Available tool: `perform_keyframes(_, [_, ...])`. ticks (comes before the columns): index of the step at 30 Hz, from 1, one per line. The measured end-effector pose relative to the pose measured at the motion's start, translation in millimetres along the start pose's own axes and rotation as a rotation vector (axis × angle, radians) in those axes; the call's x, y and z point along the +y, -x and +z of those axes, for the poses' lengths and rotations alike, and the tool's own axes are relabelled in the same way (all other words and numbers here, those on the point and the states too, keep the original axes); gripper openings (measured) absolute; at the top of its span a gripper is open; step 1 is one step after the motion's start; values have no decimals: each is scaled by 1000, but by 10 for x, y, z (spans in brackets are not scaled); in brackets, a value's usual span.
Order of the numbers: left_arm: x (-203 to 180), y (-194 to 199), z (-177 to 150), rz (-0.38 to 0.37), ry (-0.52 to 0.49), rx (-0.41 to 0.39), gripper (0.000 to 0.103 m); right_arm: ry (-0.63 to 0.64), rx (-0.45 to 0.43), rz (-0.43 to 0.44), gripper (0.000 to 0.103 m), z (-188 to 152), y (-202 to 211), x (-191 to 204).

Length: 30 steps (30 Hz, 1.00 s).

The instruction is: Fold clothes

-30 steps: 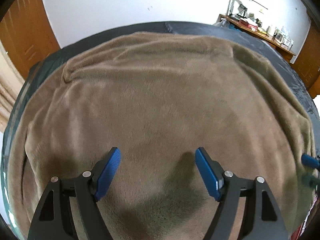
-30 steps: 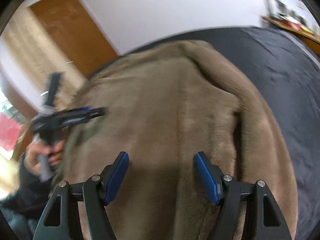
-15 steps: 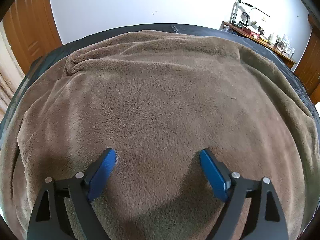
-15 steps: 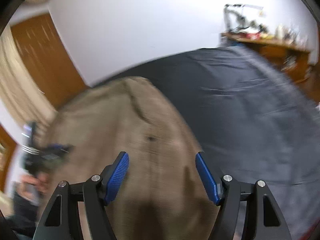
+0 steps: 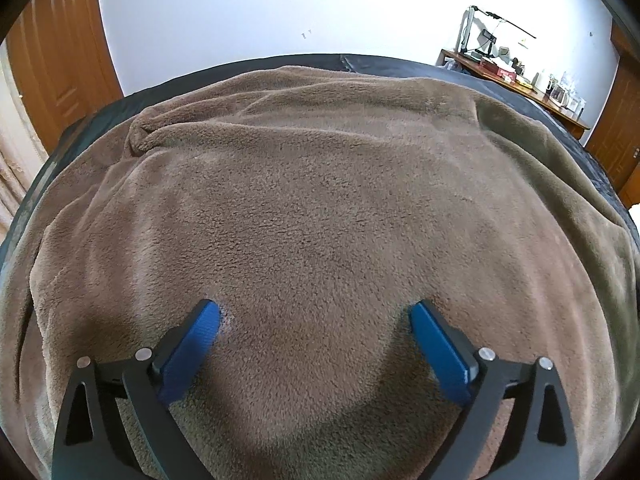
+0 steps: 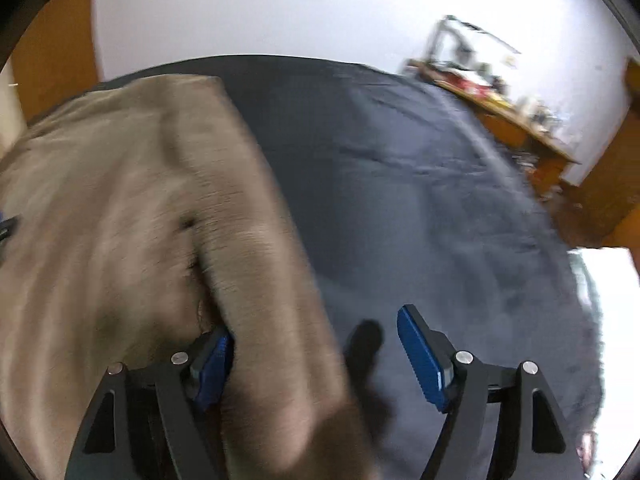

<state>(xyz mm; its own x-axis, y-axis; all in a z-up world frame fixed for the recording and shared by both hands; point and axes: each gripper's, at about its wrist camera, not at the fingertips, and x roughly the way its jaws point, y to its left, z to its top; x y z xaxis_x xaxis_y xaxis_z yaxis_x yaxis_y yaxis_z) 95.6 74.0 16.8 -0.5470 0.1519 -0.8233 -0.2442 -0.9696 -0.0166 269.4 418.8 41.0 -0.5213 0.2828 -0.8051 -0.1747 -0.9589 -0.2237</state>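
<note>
Garment: brown fleece garment [image 5: 320,208] spread over the dark blue bed sheet [image 6: 420,184], unmoved.
Left gripper [image 5: 314,334]: jaws wider than a second ago, opening, pads resting on the fleece, gripping nothing.
Right gripper [image 6: 314,354]: swung from mid-fleece to its right edge; jaws opening, edge between them, unpinched.

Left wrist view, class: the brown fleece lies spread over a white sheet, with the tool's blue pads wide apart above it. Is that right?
One detail is wrong: the sheet under the brown fleece is dark, not white, as the left wrist view shows. The left tool does have its blue pads wide apart above the fleece.
</note>
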Motion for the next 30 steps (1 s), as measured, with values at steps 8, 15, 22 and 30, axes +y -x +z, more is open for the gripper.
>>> perform_keyframes(8, [42, -2, 9, -6, -4, -2, 101, -53, -2, -251, 77, 522, -427, -614])
perform_keyframes(15, [83, 4, 10, -5, -8, -4, 102, 9, -62, -331, 77, 1083, -537, -543])
perform_keyframes(22, [69, 14, 60, -5, 4, 20, 102, 26, -3, -127, 77, 959, -392, -532])
perform_keyframes(30, [26, 275, 495, 9, -13, -53, 102, -106, -140, 240, 77, 1335, 189, -436])
